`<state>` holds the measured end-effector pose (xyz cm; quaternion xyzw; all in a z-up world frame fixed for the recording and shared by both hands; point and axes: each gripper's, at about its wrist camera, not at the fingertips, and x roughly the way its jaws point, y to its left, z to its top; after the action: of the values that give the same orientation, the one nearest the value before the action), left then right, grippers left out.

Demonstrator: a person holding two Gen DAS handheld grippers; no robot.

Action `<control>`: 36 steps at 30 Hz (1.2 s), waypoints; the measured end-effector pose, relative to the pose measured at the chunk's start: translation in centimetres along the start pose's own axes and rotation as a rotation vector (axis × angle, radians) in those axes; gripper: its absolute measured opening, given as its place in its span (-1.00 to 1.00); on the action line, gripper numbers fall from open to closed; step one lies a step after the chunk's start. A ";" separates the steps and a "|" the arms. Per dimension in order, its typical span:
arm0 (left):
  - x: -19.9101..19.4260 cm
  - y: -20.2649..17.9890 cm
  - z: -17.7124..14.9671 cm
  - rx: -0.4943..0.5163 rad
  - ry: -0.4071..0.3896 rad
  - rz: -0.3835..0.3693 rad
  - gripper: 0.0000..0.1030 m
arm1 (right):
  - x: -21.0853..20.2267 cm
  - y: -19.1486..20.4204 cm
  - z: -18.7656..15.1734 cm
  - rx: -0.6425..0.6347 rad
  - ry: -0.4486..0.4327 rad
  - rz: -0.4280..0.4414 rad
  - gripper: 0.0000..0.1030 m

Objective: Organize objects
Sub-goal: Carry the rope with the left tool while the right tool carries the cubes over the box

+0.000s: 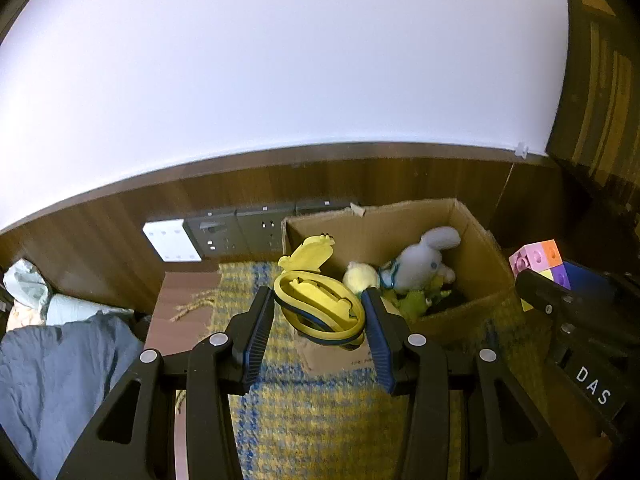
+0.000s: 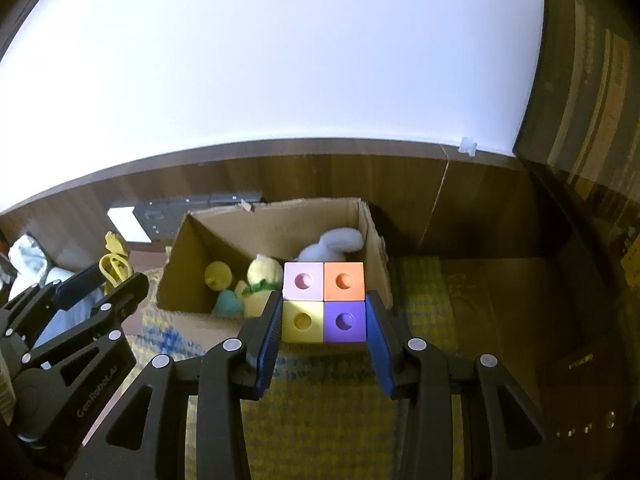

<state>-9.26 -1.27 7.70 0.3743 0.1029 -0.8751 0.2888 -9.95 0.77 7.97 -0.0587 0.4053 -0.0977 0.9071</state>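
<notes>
Jaws of the left gripper [image 1: 320, 312] partly closed, pads against both sides of a yellow oval toy [image 1: 320, 308] with a dark rim, held just in front of the cardboard box [image 1: 480, 252]. Jaws of the right gripper [image 2: 323, 322] likewise partly closed, clamped on the lower pair of a block cluster [image 2: 324, 302]: yellow and purple cubes between the pads, pink and orange cubes above, each with a round hole in its face. Cluster held at the near wall of the box, slightly above its rim. Inside the box: a white plush rabbit [image 1: 420, 260] against the far right corner, a pale yellow plush chick [image 2: 262, 276] toward the middle, a round yellow toy [image 2: 218, 276] at the left, a teal piece [image 2: 228, 302] beside it. Under the box, a yellow and blue woven mat [image 1: 312, 420]. Behind the box, along the wood-panelled wall, a row of grey sockets [image 1: 236, 232] and a white plate [image 1: 172, 240]. Left of the box, well apart, crumpled blue cloth [image 1: 52, 380].
</notes>
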 end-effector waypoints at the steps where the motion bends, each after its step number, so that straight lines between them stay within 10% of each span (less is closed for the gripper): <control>1: 0.0 0.0 0.2 0.000 -0.003 0.001 -0.13 | 0.1 0.0 0.3 -0.001 -0.003 0.002 -0.22; 36: 6.9 -0.4 3.9 0.031 0.088 -0.064 -0.13 | 6.8 -0.1 4.6 -0.022 0.088 0.025 -0.22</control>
<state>-15.62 -5.45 5.53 0.4134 0.1139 -0.8681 0.2501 -2.05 -0.74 6.13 -0.0594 0.4465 -0.0845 0.8888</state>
